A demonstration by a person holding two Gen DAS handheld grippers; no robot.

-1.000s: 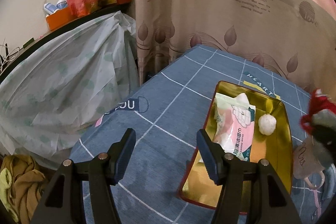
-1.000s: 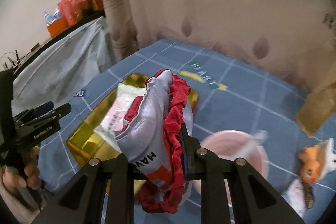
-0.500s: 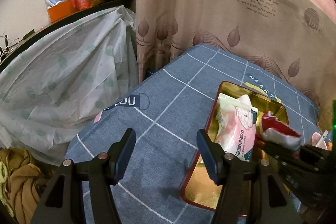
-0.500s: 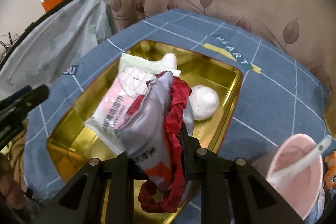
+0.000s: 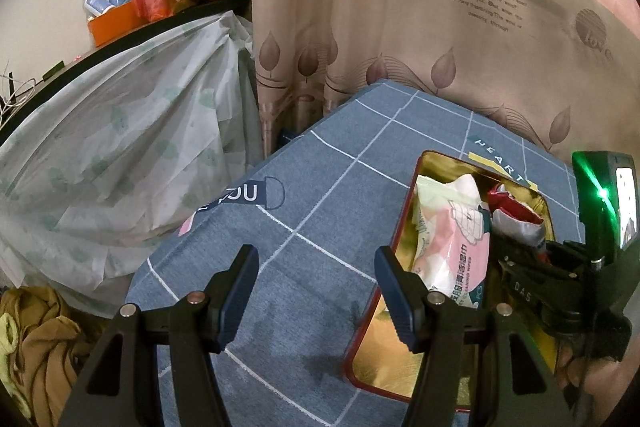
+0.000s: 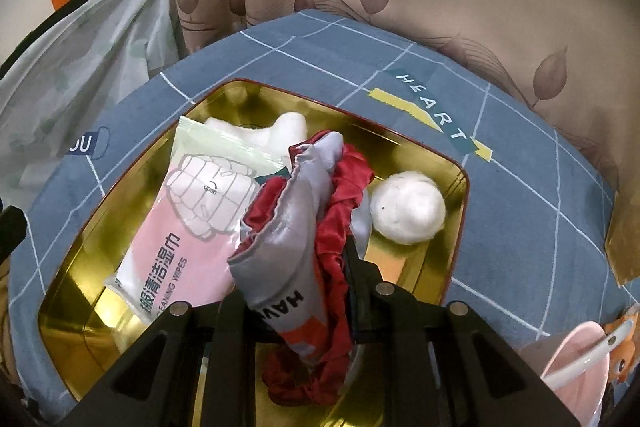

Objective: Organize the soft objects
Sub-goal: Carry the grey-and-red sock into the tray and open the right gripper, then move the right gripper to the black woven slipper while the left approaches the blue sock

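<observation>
Here right tool (image 6: 296, 291) pinches the red-and-grey drawstring pouch (image 6: 304, 227) over the gold tray (image 6: 448, 267), cotton ball (image 6: 408, 209) at 2 o'clock, likely to drop it beside the wet wipes pack (image 6: 188, 227); left tool (image 5: 316, 291) idles spread over the surface (image 5: 320, 187).

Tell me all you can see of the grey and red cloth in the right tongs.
The grey and red cloth is a shiny, satin-like bunch: grey fabric with a ruffled red trim and an orange patch with lettering near the bottom. The right tongs pinch it upright over the gold tray, between the wipes pack and the white ball.
</observation>
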